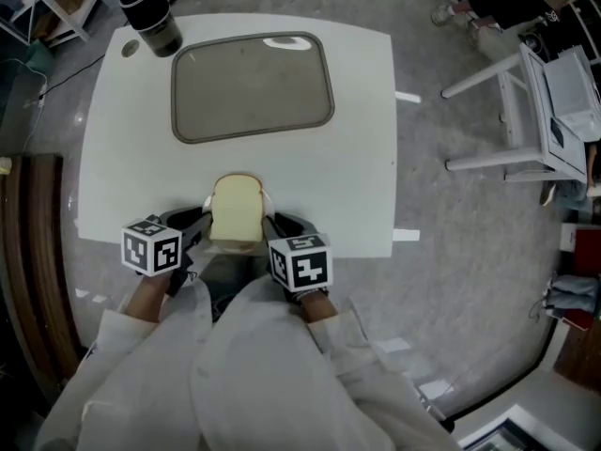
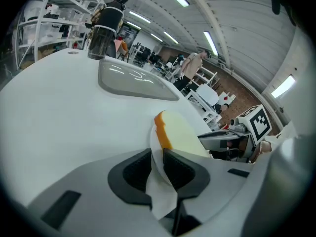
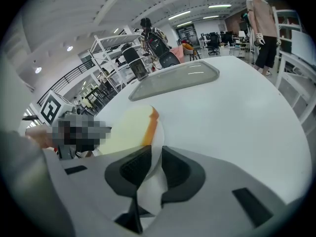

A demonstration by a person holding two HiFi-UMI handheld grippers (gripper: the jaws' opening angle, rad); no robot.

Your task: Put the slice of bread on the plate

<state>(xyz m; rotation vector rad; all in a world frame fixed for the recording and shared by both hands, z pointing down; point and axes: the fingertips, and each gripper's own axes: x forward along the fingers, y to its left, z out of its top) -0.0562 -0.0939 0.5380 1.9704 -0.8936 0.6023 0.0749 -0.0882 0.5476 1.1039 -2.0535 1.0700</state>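
Head view, bread on plate, left gripper and right gripper fingers pinching its rim.

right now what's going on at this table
A person holds a two-jaw gripper in each hand. The left gripper and the right gripper each clamp the rim of a thin round white plate, one on either side, at the near edge of the white table. A pale slice of bread with an orange-brown crust already lies on the plate. A grey rectangular tray sits further back.
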